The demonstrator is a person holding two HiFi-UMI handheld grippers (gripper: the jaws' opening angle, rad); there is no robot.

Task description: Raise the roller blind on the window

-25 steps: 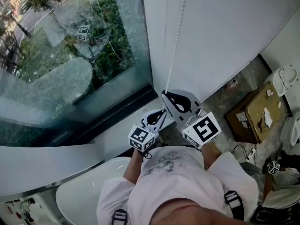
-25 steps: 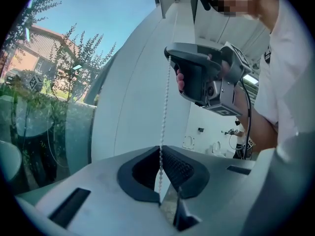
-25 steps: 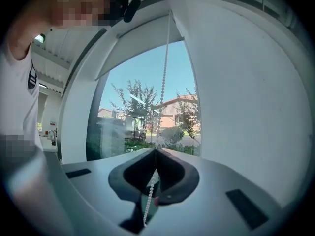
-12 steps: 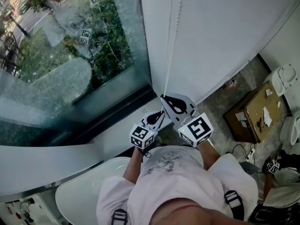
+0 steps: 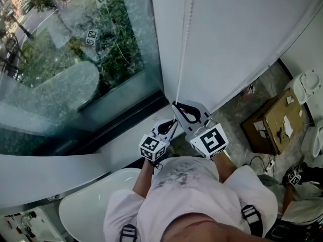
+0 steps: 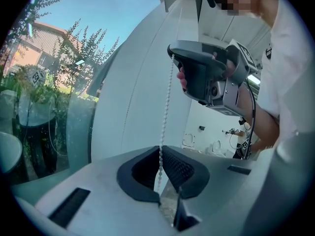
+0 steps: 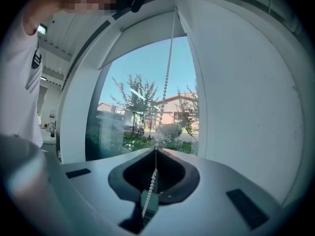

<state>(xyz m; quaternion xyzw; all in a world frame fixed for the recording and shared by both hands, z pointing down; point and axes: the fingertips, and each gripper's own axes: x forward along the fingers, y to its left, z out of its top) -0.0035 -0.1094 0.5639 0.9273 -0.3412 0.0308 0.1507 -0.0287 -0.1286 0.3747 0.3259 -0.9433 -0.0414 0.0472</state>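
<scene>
Left tool [image 6: 161,150] jaws together, clamped on bead chain [image 6: 166,102], just right of the window [image 6: 44,107]. Right tool [image 7: 156,147] jaws also pinched shut on the same chain, higher up it than the left tool, right of the window edge too. Chain runs straight up the white wall [image 5: 242,34] beside the window. Roller blind [image 7: 142,36] covers only the window's top strip. Trees [image 7: 135,100] show through the window below it.

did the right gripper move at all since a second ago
Yes, slightly. In the head view the right gripper has slid a little left, away from the cardboard box, and it is shut on the bead chain.
</scene>
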